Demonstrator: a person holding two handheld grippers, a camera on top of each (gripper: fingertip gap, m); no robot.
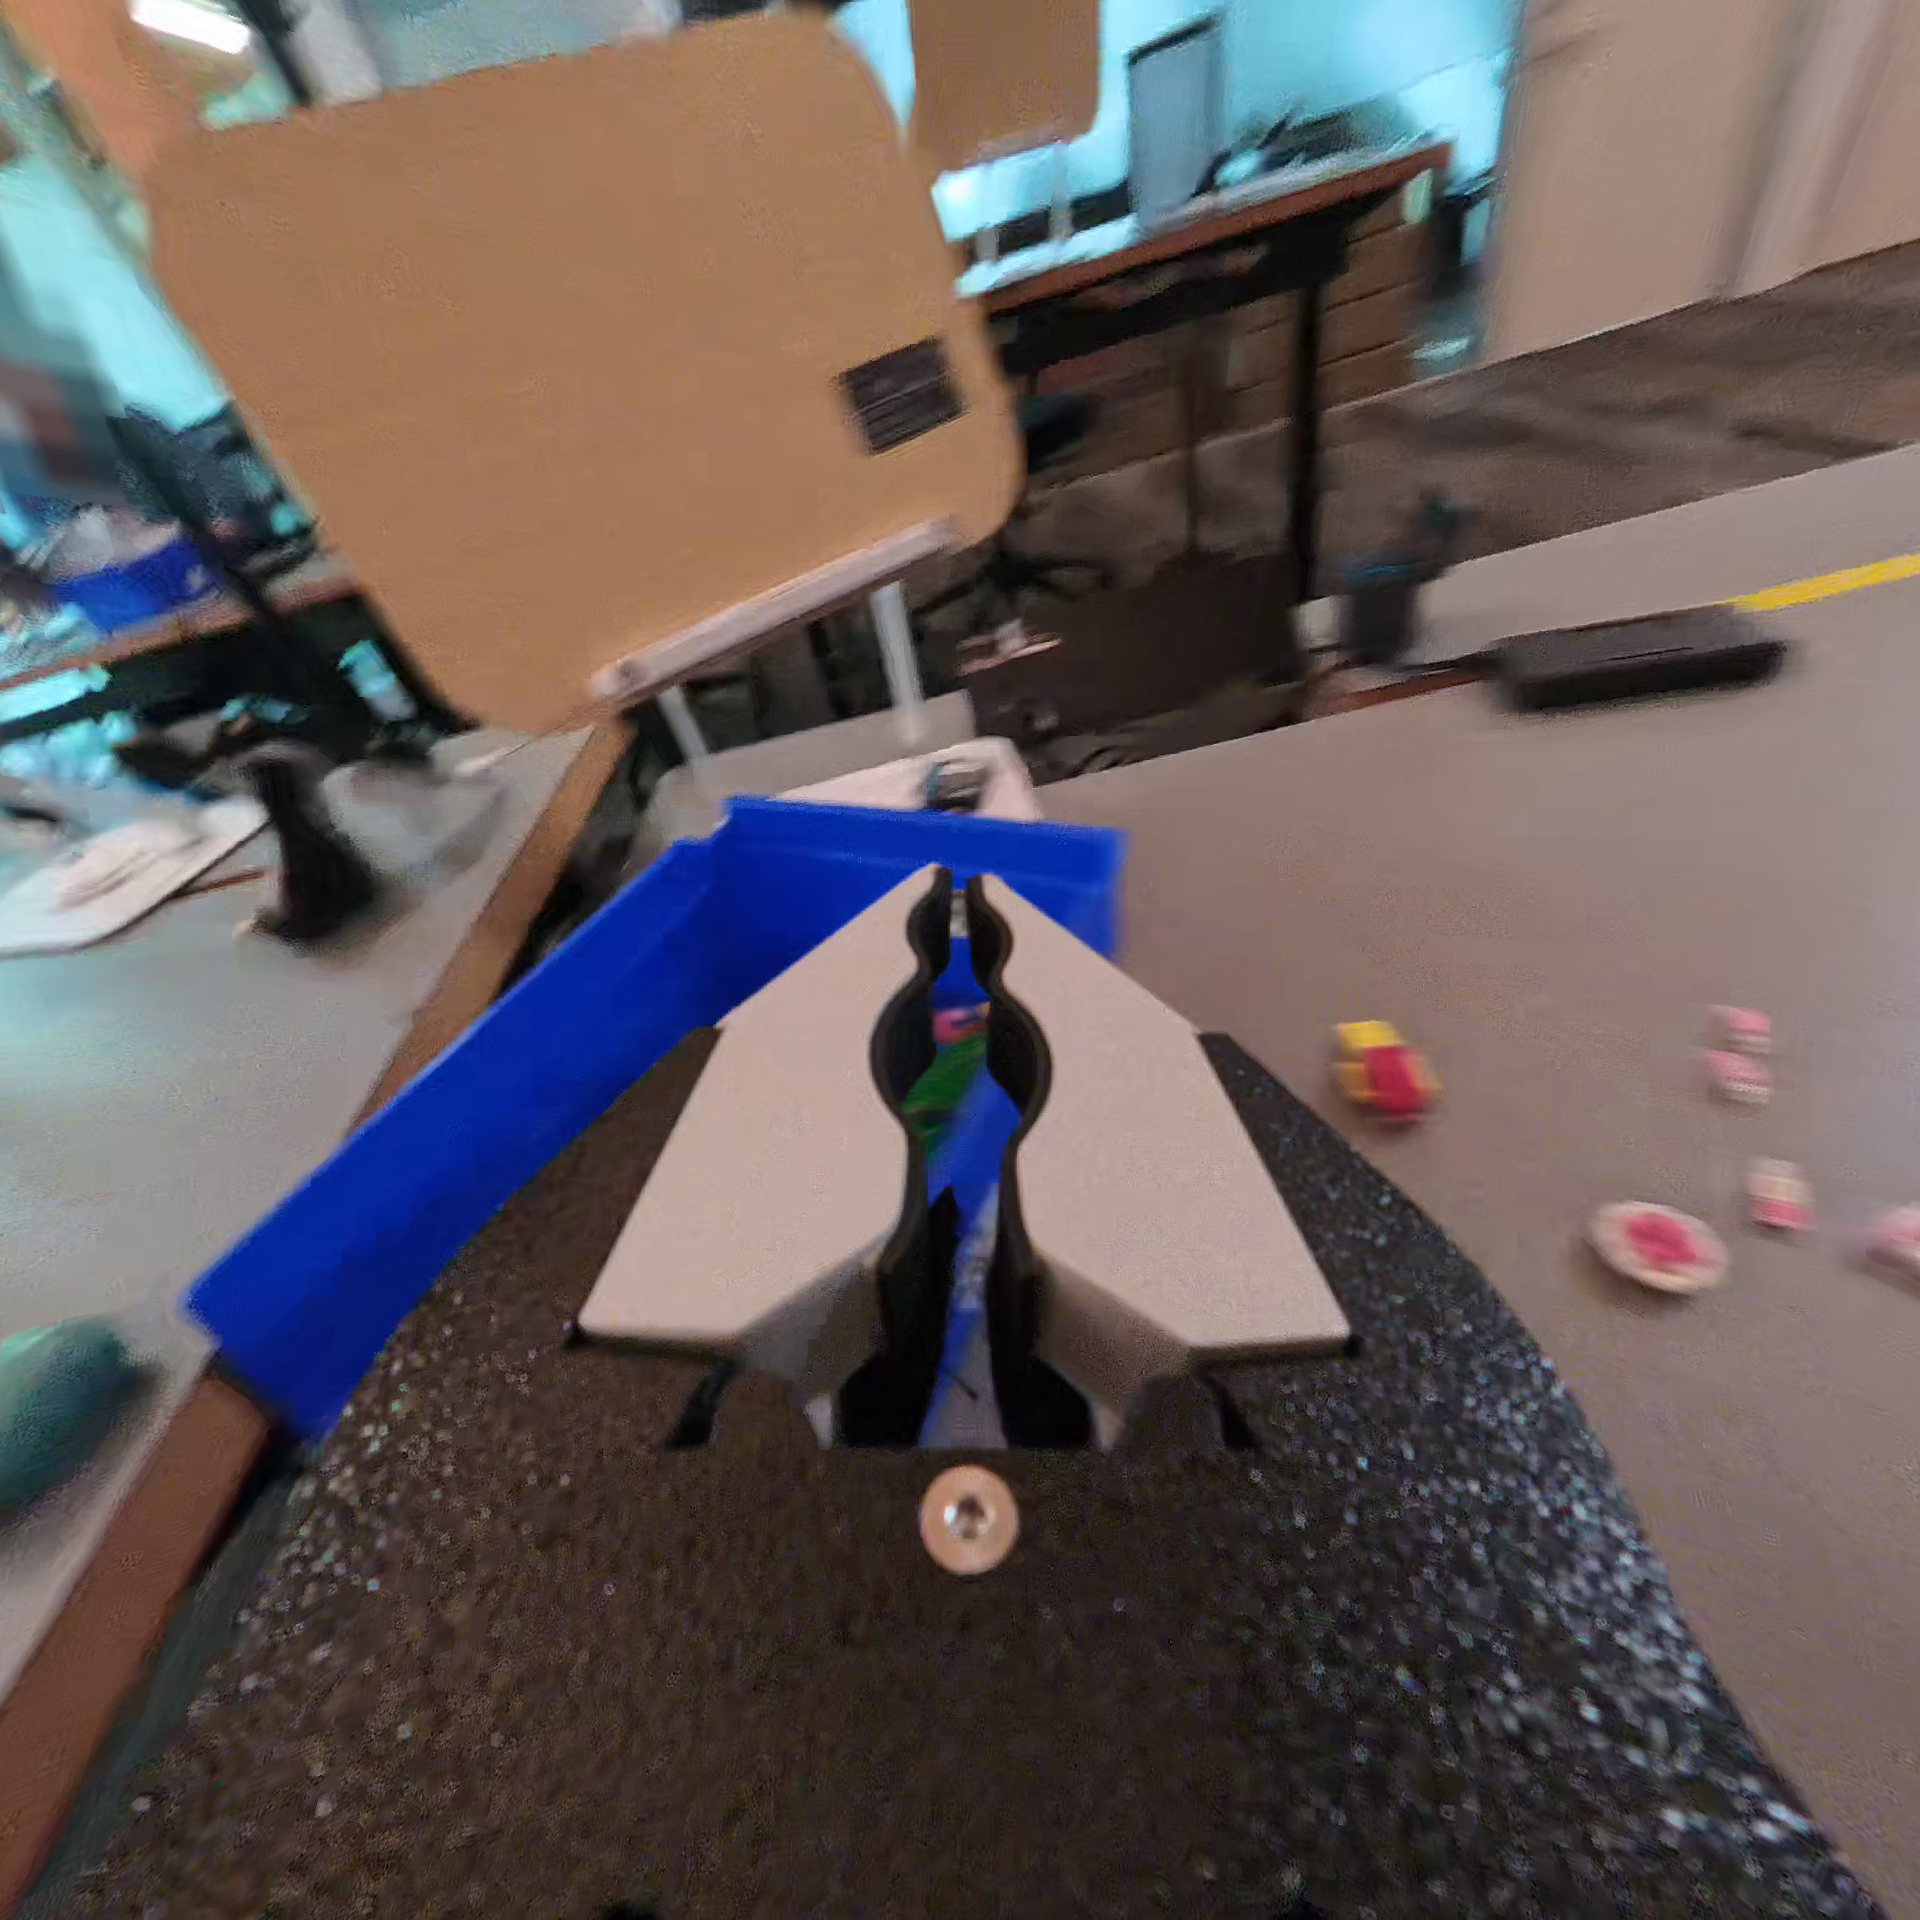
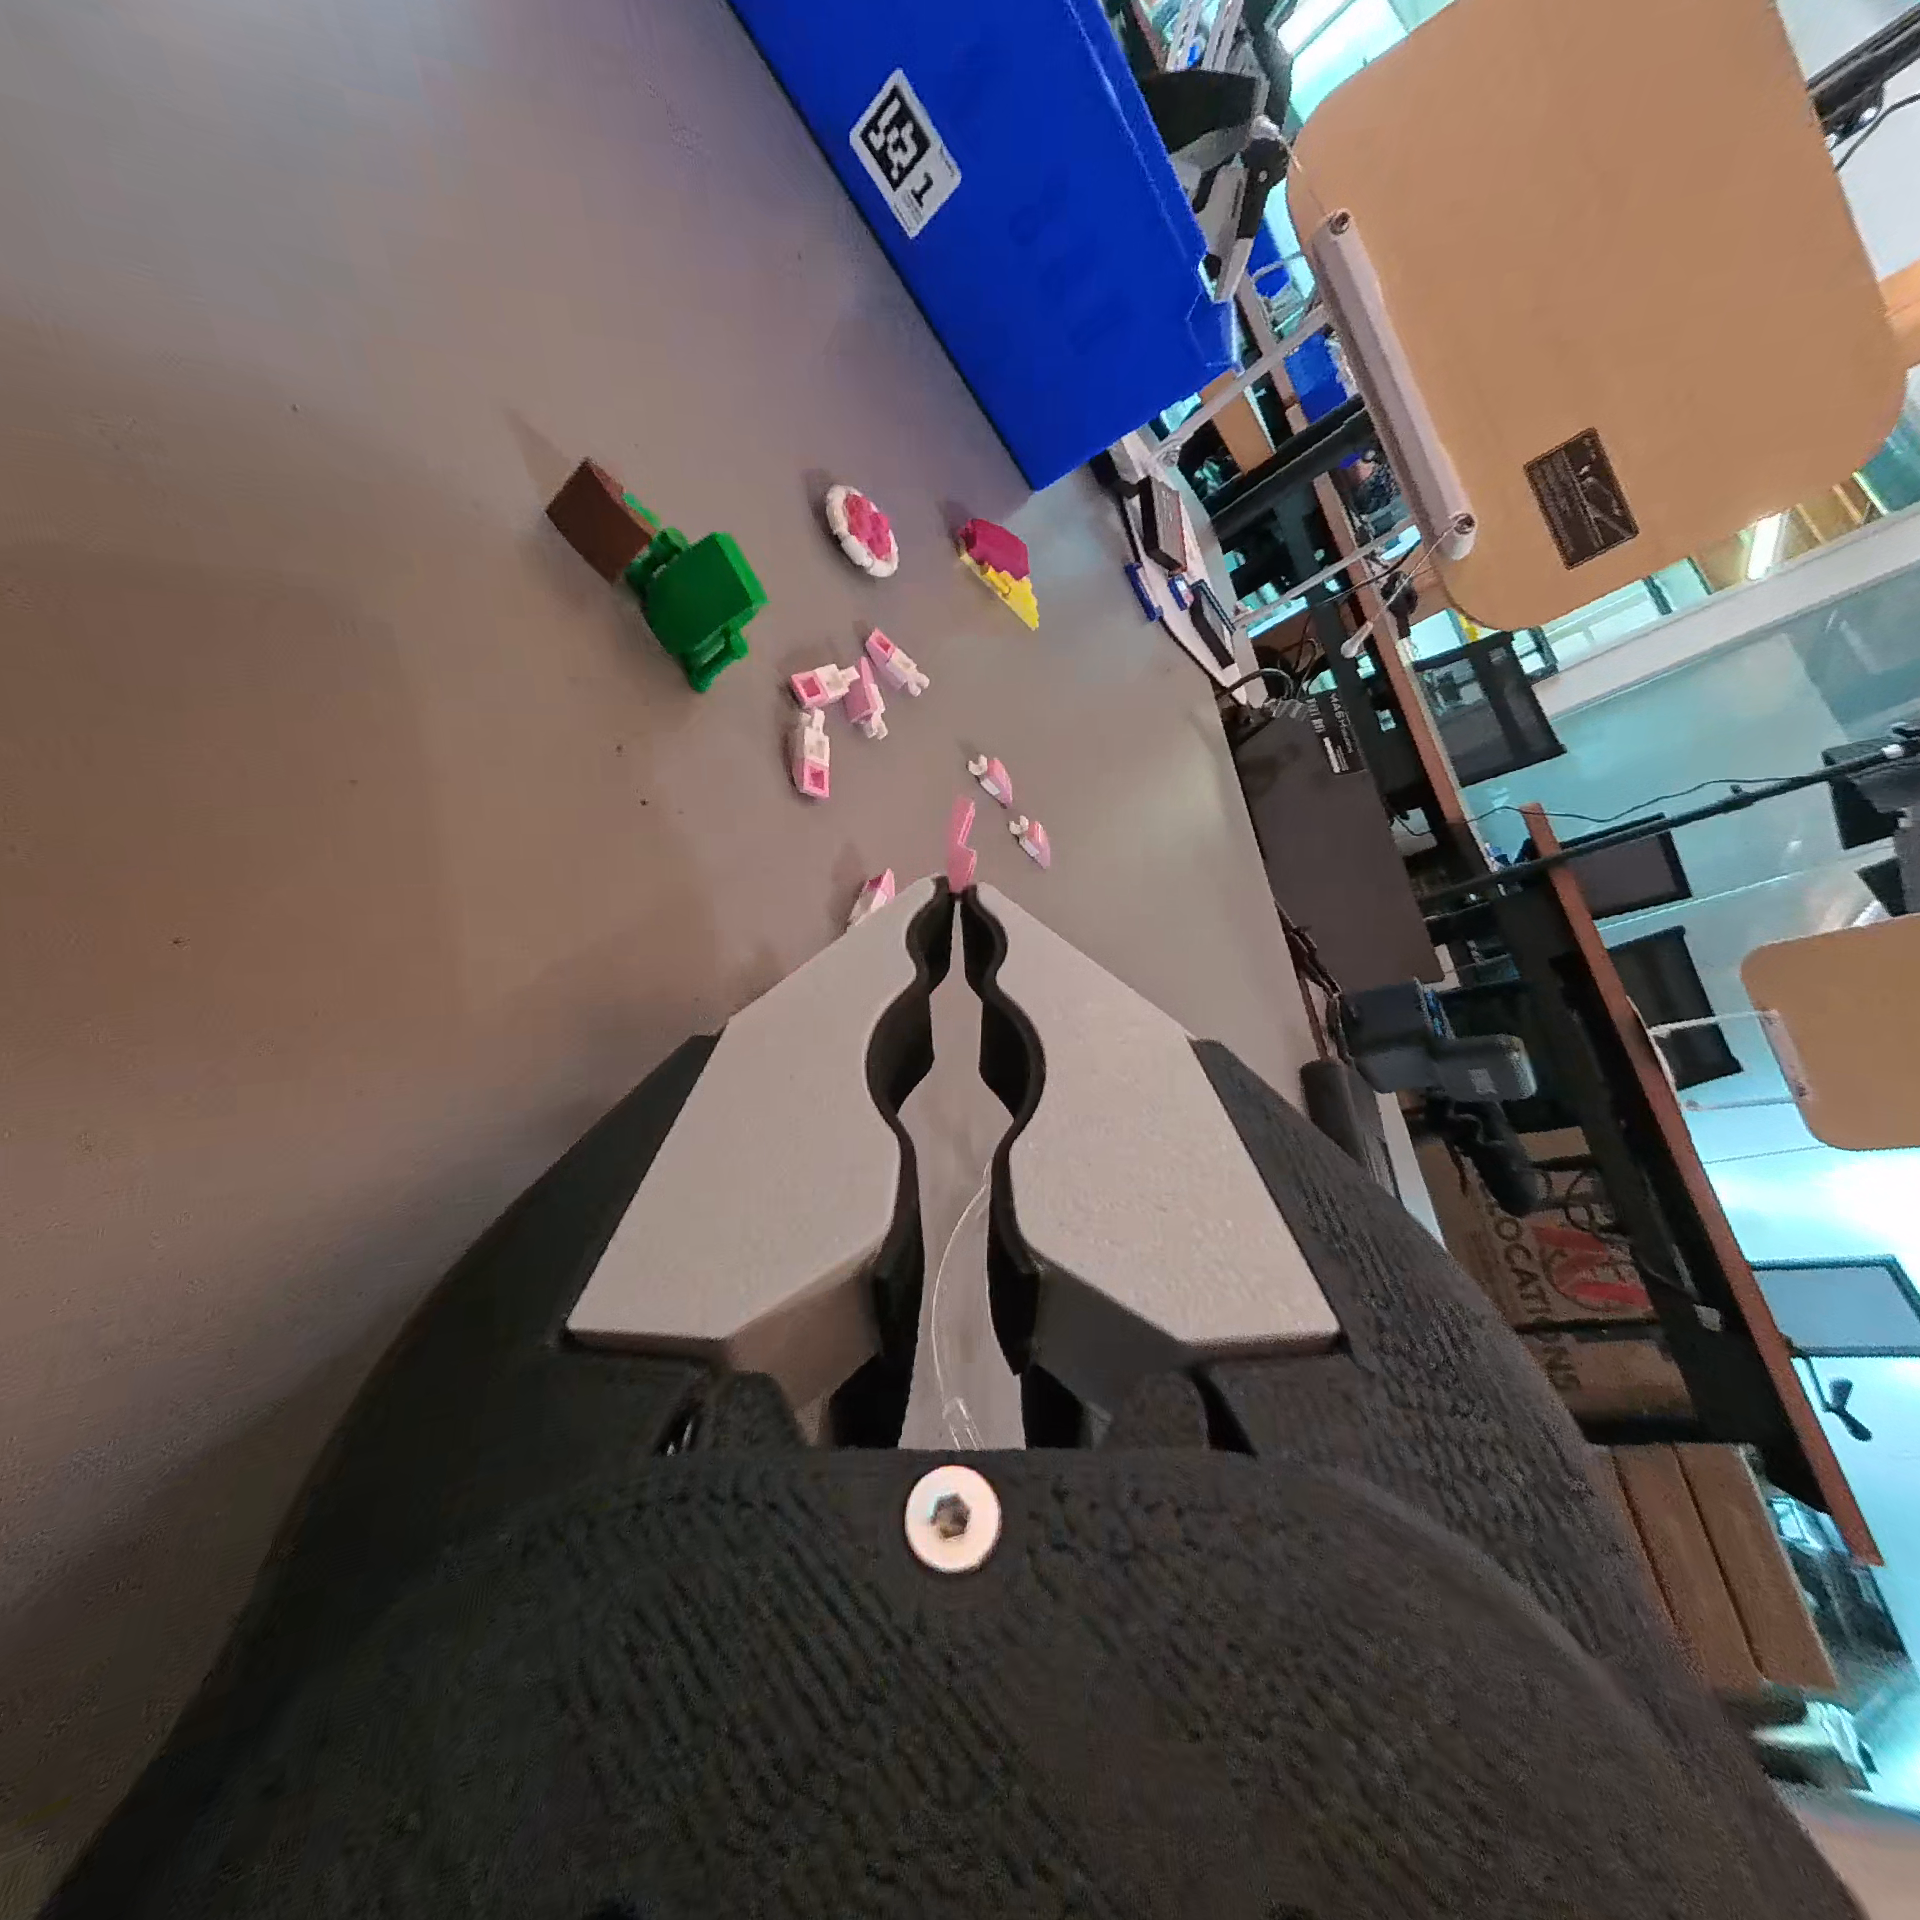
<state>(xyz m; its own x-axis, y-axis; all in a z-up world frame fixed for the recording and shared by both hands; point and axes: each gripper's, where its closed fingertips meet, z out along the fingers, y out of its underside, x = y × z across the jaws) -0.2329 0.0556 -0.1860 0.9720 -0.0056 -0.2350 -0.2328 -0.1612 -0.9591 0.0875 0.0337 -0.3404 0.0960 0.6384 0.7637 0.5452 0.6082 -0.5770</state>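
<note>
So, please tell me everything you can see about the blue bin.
The blue bin is an open rectangular box, apparently smooth plastic, standing on the grey table. One outer wall carries a white sticker with a black square code. In the left wrist view, the left gripper hangs over its inside, where colourful contents show between the fingers. Small toy bricks lie apart from it.
</note>
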